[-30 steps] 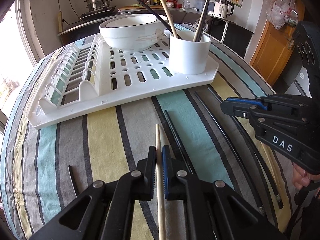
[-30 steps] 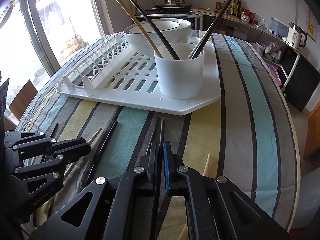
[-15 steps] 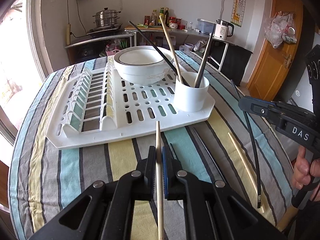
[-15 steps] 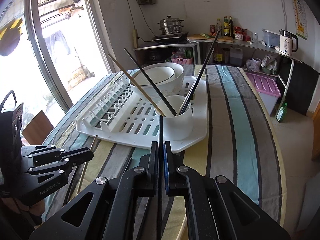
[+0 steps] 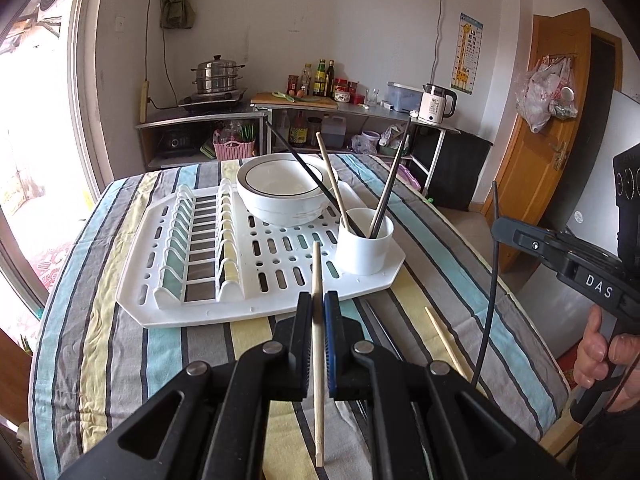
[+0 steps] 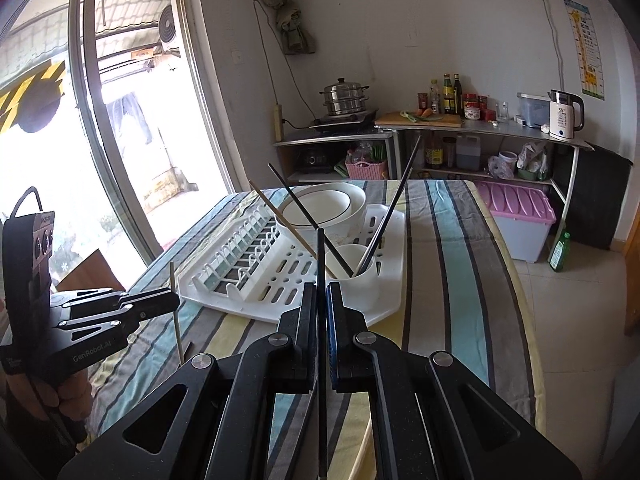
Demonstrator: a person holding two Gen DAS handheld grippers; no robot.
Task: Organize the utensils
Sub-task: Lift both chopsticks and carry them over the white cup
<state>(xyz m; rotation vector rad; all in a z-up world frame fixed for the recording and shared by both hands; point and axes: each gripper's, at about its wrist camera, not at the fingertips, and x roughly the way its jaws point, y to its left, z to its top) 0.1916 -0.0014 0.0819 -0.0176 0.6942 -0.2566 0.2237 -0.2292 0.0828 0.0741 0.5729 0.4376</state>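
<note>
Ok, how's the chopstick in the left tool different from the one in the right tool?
The chopstick in the left tool is pale wood; the chopstick in the right tool is black. From the left camera, the black one looks thinner than the wooden one. Both are clamped between shut jaws, held clear of the striped tablecloth, ends sticking out beyond the tools.

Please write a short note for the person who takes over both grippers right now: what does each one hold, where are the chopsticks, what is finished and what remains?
Left gripper: shut on a wooden chopstick, clear of the table.
Right gripper: shut on a black chopstick, also lifted.
White cup on the drying rack already holds three chopsticks, two dark and one wooden.
One more wooden chopstick lies on the striped tablecloth.
Left to do: probably put both held chopsticks into the cup, then collect the loose one.
</note>
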